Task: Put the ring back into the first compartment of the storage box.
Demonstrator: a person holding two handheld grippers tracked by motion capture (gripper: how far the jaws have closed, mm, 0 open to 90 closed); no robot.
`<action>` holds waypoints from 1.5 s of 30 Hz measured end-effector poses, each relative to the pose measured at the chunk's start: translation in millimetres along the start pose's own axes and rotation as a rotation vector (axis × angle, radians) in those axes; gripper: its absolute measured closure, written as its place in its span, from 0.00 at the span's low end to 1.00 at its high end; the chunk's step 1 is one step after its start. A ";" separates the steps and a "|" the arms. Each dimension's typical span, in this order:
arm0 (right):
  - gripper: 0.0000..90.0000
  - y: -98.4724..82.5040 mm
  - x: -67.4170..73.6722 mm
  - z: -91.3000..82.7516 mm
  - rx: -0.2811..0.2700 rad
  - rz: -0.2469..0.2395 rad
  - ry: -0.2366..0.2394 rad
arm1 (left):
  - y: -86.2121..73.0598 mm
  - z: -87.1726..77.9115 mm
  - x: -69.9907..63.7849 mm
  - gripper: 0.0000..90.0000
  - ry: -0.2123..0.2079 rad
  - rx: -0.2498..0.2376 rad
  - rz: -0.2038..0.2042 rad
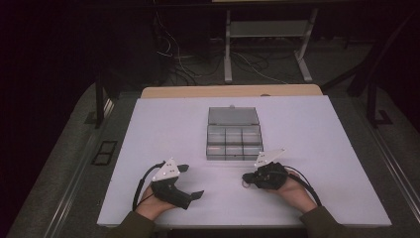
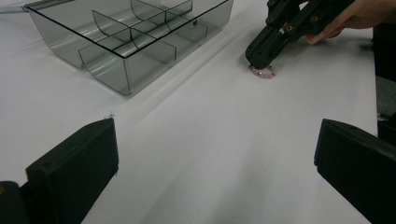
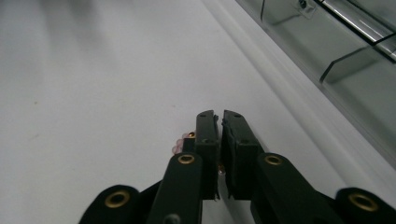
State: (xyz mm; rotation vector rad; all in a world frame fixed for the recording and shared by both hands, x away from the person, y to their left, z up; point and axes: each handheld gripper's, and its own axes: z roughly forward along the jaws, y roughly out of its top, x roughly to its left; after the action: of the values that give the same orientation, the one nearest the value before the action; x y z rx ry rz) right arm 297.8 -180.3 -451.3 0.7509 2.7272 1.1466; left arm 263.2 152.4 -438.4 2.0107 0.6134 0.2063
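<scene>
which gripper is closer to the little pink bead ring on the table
Right. The right gripper has its tips down on the bead ring; the left gripper rests apart, across the table from it.

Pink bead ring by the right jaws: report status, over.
Right gripper jaws shut, tips down on the pink bead ring on the table. Left gripper open, holding nothing. Open compartment box just beyond; nothing in between.

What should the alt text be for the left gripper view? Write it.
Across a white table, the right gripper presses its closed tips down on a small pink bead ring. A clear, empty divided box sits at upper left, and the left gripper has its black jaws wide open in the foreground.
</scene>
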 end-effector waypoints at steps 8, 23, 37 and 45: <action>0.97 -0.4 1.3 0.3 -0.002 -0.009 -0.008 | 0.2 -0.2 -0.3 0.00 0.000 -0.001 0.001; 0.97 1.8 -3.9 -9.1 -0.039 0.015 0.030 | 0.2 -1.5 -0.1 0.00 -0.001 -0.003 0.003; 0.97 3.2 -11.1 -24.3 -0.095 0.057 0.047 | 0.1 -2.1 0.3 0.00 -0.001 -0.006 -0.003; 0.97 4.0 -13.6 -30.7 -0.118 0.065 0.055 | 0.5 -3.0 0.0 0.00 -0.003 -0.008 -0.004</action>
State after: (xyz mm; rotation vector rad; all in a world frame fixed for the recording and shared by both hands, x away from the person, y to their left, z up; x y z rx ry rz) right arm 303.2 -204.3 -428.1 0.8084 2.6679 1.3479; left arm 262.1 154.6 -436.5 2.0015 0.6138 0.2028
